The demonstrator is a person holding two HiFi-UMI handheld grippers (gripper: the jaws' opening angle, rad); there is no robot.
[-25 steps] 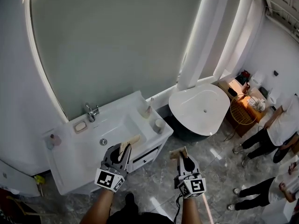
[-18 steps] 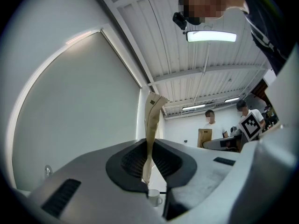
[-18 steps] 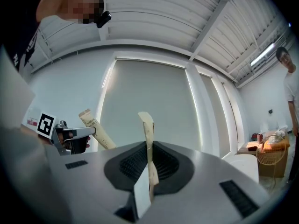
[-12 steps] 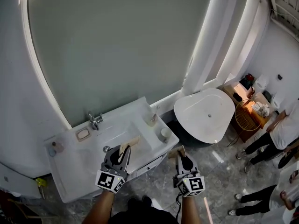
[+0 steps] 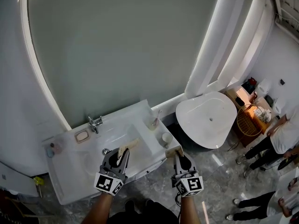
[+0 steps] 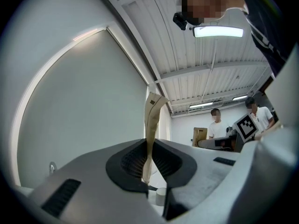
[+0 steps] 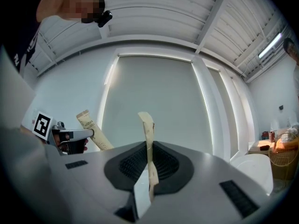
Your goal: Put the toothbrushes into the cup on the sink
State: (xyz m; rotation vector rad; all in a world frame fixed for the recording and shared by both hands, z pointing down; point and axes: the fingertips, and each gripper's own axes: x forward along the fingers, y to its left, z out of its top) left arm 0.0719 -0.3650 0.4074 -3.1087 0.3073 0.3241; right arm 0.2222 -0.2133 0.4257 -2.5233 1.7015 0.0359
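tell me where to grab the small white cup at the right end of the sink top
Probably by the rim, from straight above: the small white round cup stands upright, mouth open, near the front right corner of the white sink top. Pinch one wall, inside and out.

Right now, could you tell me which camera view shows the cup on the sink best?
The head view: the cup stands whole at the sink's right end, seen from above. The left gripper view shows only a pale sliver, likely the same cup, under the jaws. The right gripper view shows none of it that I can tell.
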